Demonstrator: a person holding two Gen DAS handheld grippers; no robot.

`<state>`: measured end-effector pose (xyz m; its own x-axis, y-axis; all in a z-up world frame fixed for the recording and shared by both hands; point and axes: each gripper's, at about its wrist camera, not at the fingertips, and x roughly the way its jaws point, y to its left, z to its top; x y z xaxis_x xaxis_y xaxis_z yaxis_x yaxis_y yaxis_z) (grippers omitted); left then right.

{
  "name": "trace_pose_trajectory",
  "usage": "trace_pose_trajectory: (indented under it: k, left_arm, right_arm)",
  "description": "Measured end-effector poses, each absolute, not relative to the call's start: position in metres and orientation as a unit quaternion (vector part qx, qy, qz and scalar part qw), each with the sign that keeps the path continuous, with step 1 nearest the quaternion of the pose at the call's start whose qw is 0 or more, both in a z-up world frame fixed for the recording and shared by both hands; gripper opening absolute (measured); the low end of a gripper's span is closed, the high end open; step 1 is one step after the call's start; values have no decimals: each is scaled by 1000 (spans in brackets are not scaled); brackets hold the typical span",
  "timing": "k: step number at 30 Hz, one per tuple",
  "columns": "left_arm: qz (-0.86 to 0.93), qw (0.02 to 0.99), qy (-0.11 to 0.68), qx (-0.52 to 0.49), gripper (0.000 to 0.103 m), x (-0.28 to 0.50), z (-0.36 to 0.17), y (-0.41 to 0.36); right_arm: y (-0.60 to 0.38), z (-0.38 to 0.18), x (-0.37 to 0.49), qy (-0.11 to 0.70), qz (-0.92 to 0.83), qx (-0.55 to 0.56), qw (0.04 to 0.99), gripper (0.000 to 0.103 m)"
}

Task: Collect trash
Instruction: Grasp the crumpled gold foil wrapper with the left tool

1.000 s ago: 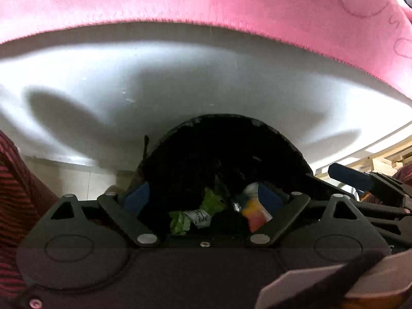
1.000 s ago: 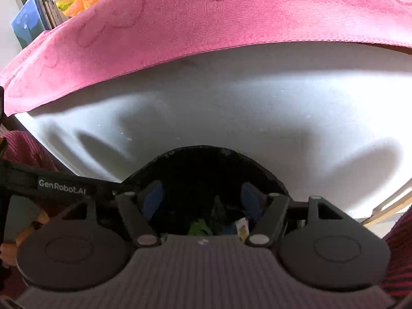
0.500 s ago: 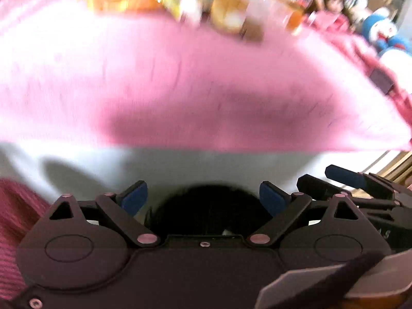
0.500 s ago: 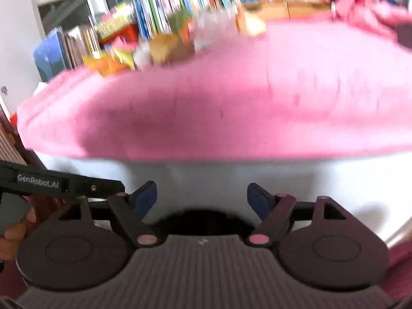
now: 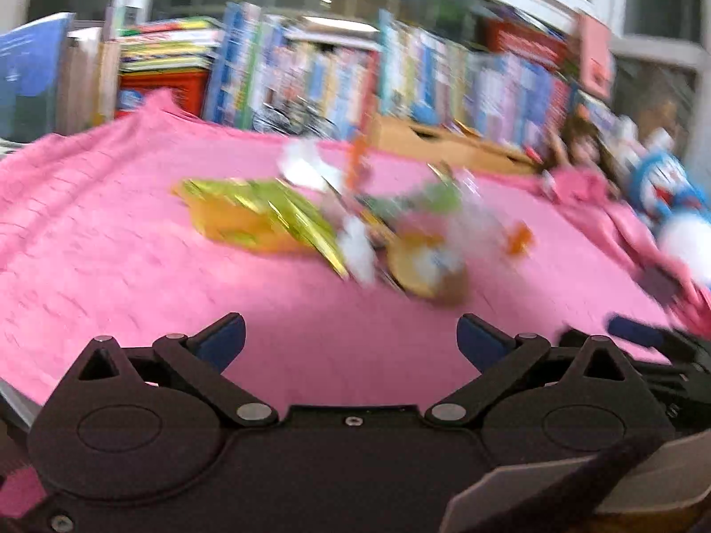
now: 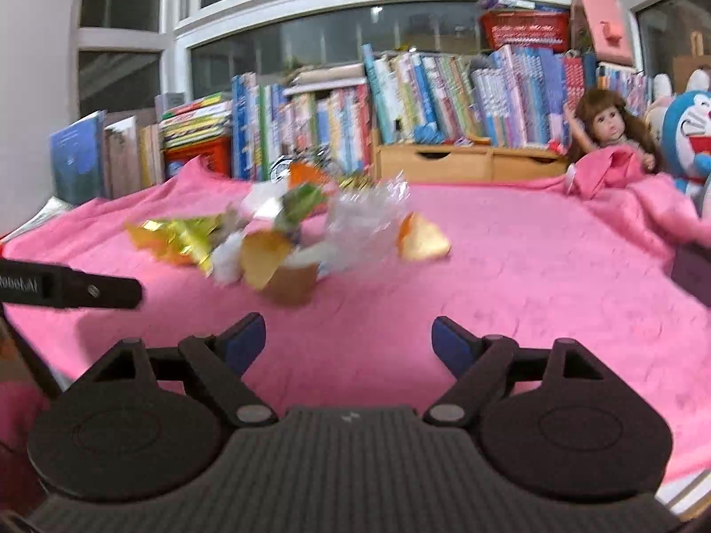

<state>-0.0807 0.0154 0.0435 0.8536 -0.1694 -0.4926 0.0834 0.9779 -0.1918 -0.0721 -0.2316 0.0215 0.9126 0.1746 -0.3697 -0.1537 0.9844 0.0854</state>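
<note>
- Both cameras have swung up from the dark bin mouth below the table edge, and now look across the pink cloth (image 6: 533, 275) at the trash pile (image 6: 284, 240) in its middle.
- Bookshelf (image 6: 400, 102) and toys along the far edge, the doll (image 6: 609, 129) among them, are not trash; a wide sweep could drag them in.
- Left gripper (image 5: 351, 342) and right gripper (image 6: 349, 340) both hang near the table's front edge with fingers spread and nothing between them, well short of the pile.
- Crinkled clear wrap (image 6: 369, 217) and yellow-green foil wrapper (image 6: 177, 235) overlap; I judge a pinch on one could flick its neighbours off the cloth.
- Orange peel piece (image 6: 422, 240) lies just beside the heap, easily missed.
- Motion blur in the left view suggests haste, so a grab may snag cloth instead.
</note>
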Motion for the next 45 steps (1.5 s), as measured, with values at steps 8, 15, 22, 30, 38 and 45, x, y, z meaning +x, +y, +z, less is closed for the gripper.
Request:
trace_pose_trajectory:
  k: [8, 15, 22, 30, 38, 45]
  left_arm:
    - [24, 952, 247, -178, 102, -2, 47, 74]
    - [37, 925, 283, -252, 102, 50, 29, 108]
    - [17, 897, 320, -304, 85, 74, 4, 104]
    - [6, 918, 289, -271, 26, 57, 15, 95]
    - [0, 954, 224, -199, 26, 21, 46, 74]
    - [-8, 964, 193, -181, 26, -2, 63, 66]
  right_arm:
    - [-249, 39, -9, 189, 29, 56, 980, 89]
    - [-257, 40, 40, 217, 19, 66, 974, 81]
    - [-252, 17, 65, 280, 16, 84, 956, 38]
    - [-250, 18, 39, 261, 17, 55, 964, 22]
    - [-254, 28, 17, 234, 25, 43, 971, 22]
    - [-257, 29, 8, 230, 29, 31, 972, 23]
